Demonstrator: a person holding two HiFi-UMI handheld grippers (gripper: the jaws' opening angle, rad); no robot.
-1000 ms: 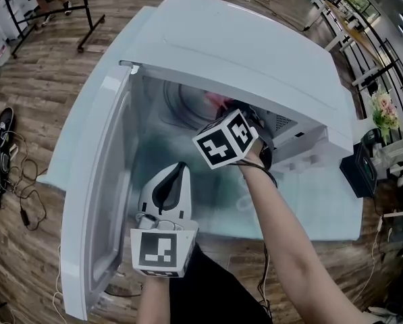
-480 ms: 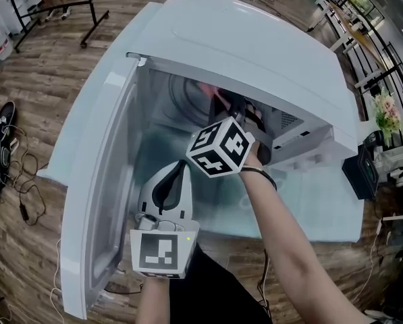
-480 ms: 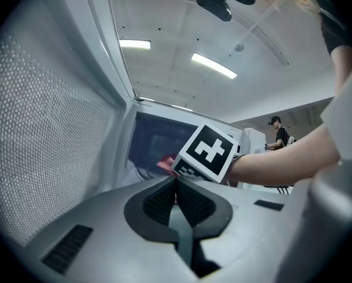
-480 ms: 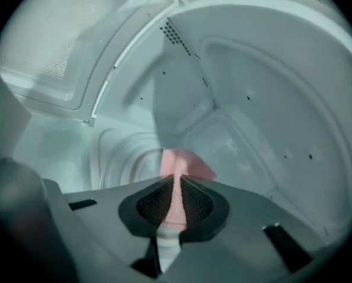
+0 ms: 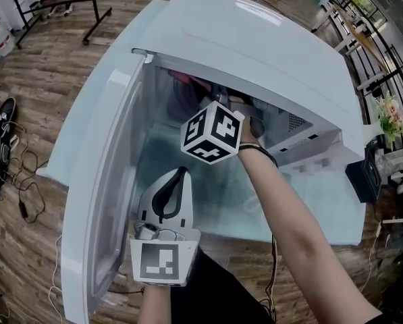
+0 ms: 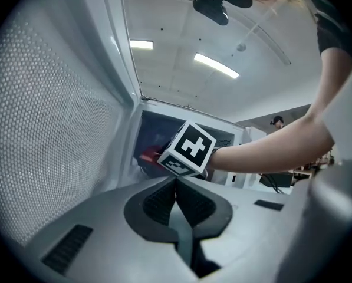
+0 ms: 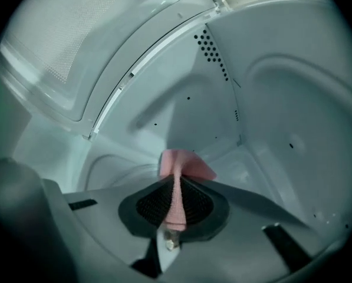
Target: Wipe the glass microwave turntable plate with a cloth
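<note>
Right gripper [image 7: 174,181]: jaws clamped on a pink cloth [image 7: 184,164], which fans out past the tips toward 12 o'clock. We see it inside the white microwave [image 5: 255,39]. The curved rim of the glass turntable plate [image 7: 121,168] lies on the cavity floor at 9 o'clock of the cloth; we cannot tell if they touch. Left gripper [image 6: 176,184]: jaws together, nothing between them, outside the cavity at 6 o'clock in the head view. Open door [image 5: 100,181] at 9 o'clock.
</note>
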